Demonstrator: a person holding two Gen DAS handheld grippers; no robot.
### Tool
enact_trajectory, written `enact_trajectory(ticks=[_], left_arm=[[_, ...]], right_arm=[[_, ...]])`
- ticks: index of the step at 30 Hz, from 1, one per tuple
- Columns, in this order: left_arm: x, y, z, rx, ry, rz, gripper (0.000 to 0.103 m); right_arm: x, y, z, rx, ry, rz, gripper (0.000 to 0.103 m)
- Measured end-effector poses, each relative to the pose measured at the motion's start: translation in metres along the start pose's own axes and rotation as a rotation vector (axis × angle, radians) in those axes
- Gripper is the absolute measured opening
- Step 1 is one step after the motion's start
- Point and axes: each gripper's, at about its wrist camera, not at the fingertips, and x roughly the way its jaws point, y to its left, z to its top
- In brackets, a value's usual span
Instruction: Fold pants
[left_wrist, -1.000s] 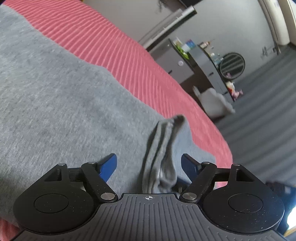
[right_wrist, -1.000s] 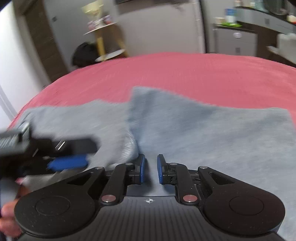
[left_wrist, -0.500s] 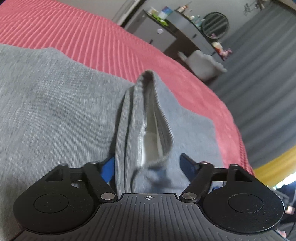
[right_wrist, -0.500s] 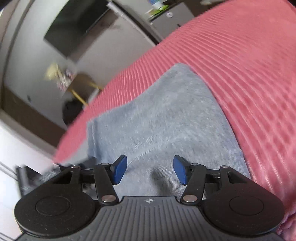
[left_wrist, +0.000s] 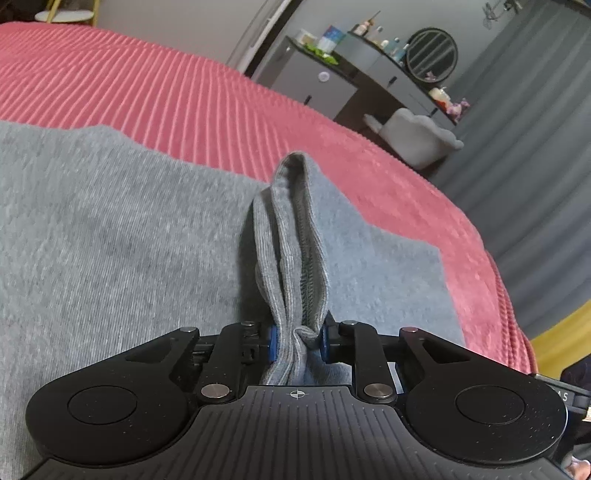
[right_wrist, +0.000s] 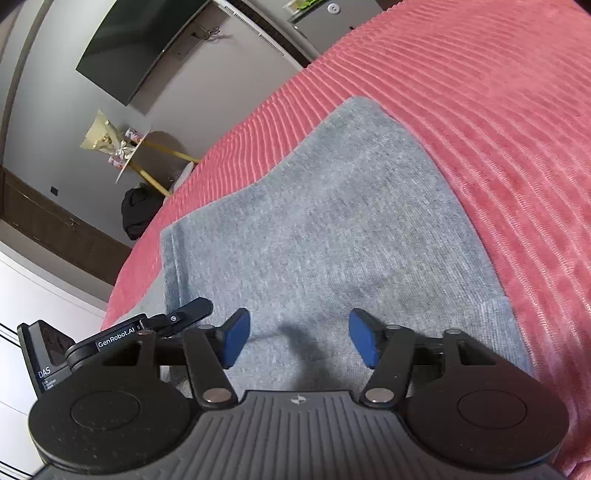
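Observation:
Grey knit pants (left_wrist: 110, 251) lie spread on a red ribbed bedspread (left_wrist: 155, 92). In the left wrist view a bunched ribbed hem (left_wrist: 295, 236) stands up in a fold, and my left gripper (left_wrist: 295, 339) is closing on its lower end, blue pads pressing the cloth from both sides. In the right wrist view the pants (right_wrist: 332, 229) lie flat below my right gripper (right_wrist: 299, 341), whose jaws are opening with nothing between the blue pads, only flat cloth beneath. The left gripper's black body (right_wrist: 122, 339) shows at the lower left of that view.
The bedspread (right_wrist: 498, 110) edge drops off to the right in the left wrist view, beside a grey curtain (left_wrist: 535, 177), a dark dresser (left_wrist: 369, 74) and a grey chair (left_wrist: 421, 136). A wall television (right_wrist: 147, 44) and a small side table (right_wrist: 136, 155) stand beyond the bed.
The left gripper went from wide open around the hem to closed on it, and the hem now stands up. The right gripper opened from shut and rolled over the flat pants.

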Motion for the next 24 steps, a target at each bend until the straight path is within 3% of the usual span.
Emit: enact_trajectory(ticks=[4,7,20,23,24], left_arm=[[-0.009,0.002,0.001,0.001,-0.016,-0.03,0.022],[-0.013,0.003,0.002,0.009,-0.02,-0.041,0.022],[-0.031,0.021,0.008,-0.033,-0.058,-0.08,0.018],[-0.028,0.021,0.007,-0.03,-0.054,-0.071,0.022],[-0.028,0.022,0.006,-0.031,-0.054,-0.05,0.03]], right_arm=[[0.003,0.009,0.001,-0.037,-0.012,-0.01,0.08],[-0.001,0.01,0.001,-0.036,-0.036,-0.022,0.085],[-0.018,-0.01,0.0,0.012,-0.109,-0.045,0.085],[-0.018,-0.011,0.0,0.013,-0.112,-0.05,0.085],[-0.017,-0.011,0.0,0.015,-0.11,-0.055,0.085]])
